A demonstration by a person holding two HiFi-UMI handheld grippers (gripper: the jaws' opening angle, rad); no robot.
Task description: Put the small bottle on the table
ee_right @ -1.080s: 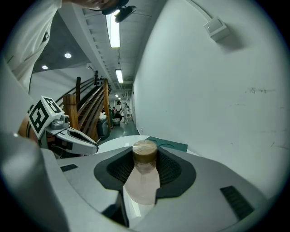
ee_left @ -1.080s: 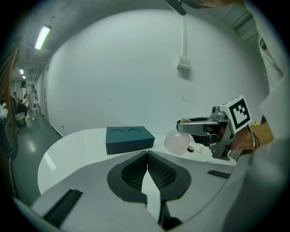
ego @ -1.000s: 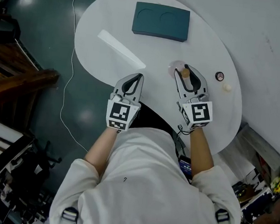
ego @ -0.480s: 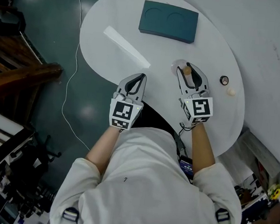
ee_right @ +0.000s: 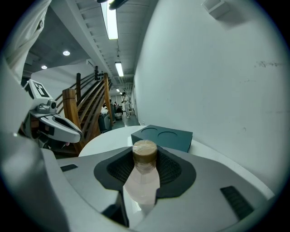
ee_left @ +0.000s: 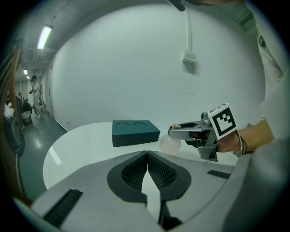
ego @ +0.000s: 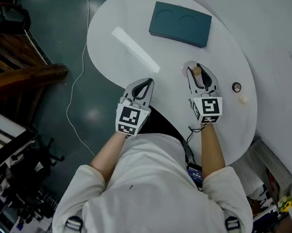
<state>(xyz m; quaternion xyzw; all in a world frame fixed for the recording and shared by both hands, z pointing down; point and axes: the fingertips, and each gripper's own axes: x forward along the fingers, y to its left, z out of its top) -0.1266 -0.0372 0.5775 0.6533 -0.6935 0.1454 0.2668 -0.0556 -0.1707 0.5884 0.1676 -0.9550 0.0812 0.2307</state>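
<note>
Right gripper [ego: 197, 72] has sunk; jaws clamp small bottle [ee_right: 144, 177].

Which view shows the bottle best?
Right gripper view: the bottle sits centre, gripped between the jaws, brown cap and pale body clear. Head view shows little beyond its cap; left gripper view, a small distant pale body.

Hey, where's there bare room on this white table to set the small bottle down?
Widest free patch: the left side of the table, between the teal block and the left gripper. Also bare: the strip between the block and the small bottle in the right gripper. Tighter on the right, where a black ring and a cream ball sit near the edge.
</note>
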